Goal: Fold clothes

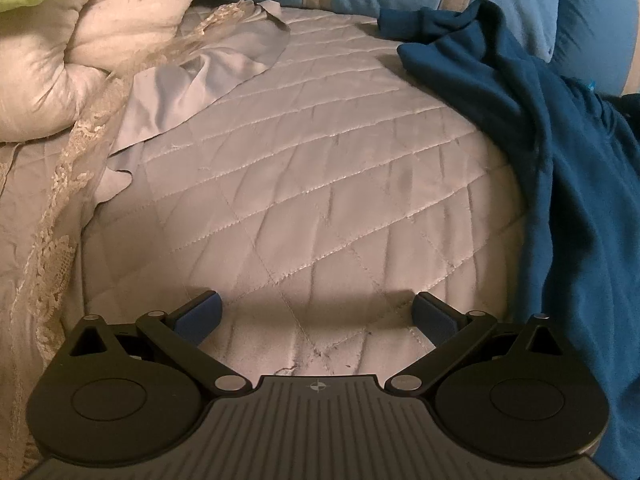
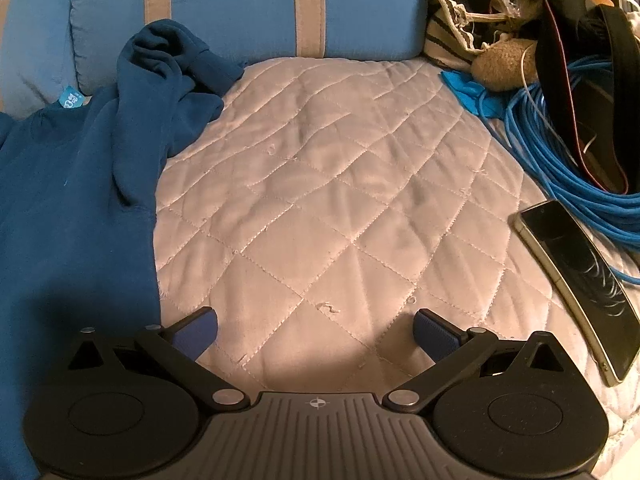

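Both tongs, left tongs (image 1: 316, 312) and right tongs (image 2: 316, 330), wide apart and empty over quilted bed (image 2: 340, 200); blue sweatshirt (image 2: 72, 208) crumpled between them—pinch edges, spread flat first.

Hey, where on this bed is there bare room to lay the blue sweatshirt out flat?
Bare quilt lies between the blue sweatshirt and the phone, up to the blue pillow. Another patch sits between the sweatshirt and the grey cloth. The corner with the blue cable and bags is crowded.
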`<move>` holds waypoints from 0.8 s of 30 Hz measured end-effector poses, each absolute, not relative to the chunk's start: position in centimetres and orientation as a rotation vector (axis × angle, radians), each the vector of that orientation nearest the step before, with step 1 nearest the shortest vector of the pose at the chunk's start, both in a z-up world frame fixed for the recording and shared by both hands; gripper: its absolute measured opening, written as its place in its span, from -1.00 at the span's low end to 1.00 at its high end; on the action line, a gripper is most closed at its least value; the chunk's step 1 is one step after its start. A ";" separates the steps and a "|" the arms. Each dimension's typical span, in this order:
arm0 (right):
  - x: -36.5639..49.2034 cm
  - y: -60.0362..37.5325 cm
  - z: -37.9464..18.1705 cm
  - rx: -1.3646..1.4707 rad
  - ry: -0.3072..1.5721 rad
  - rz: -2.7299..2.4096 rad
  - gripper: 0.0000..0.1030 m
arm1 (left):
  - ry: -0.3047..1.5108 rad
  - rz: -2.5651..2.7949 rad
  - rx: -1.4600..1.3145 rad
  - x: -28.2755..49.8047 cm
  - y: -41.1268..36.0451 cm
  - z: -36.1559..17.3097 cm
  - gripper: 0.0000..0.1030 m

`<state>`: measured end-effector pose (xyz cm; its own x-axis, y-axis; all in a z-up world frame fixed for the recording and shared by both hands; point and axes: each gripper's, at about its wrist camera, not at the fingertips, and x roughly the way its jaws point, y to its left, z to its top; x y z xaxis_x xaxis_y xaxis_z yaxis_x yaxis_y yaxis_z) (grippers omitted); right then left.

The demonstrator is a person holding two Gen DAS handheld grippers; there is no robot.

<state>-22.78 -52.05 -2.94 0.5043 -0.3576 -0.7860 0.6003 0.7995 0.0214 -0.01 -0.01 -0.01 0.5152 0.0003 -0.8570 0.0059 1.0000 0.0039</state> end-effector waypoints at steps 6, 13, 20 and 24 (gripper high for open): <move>-22.7 -51.9 -3.0 0.293 0.876 -0.582 1.00 | 1.019 0.006 0.023 -0.2 -0.1 -0.1 1.00; -22.6 -52.1 -2.8 0.289 0.882 -0.568 1.00 | 0.998 0.010 0.027 -0.5 0.0 -0.3 1.00; -22.2 -52.4 -2.8 0.292 0.893 -0.547 1.00 | 0.963 0.018 0.029 -0.8 0.0 -0.3 1.00; -22.2 -52.3 -2.7 0.290 0.898 -0.544 1.00 | 0.965 0.015 0.031 -0.7 0.1 -0.2 1.00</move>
<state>-22.21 -52.32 -2.74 0.5009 -0.3252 -0.8021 0.5607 0.8279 0.0145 -0.73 0.11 -0.18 0.5691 0.0269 -0.8218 0.0005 0.9995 0.0331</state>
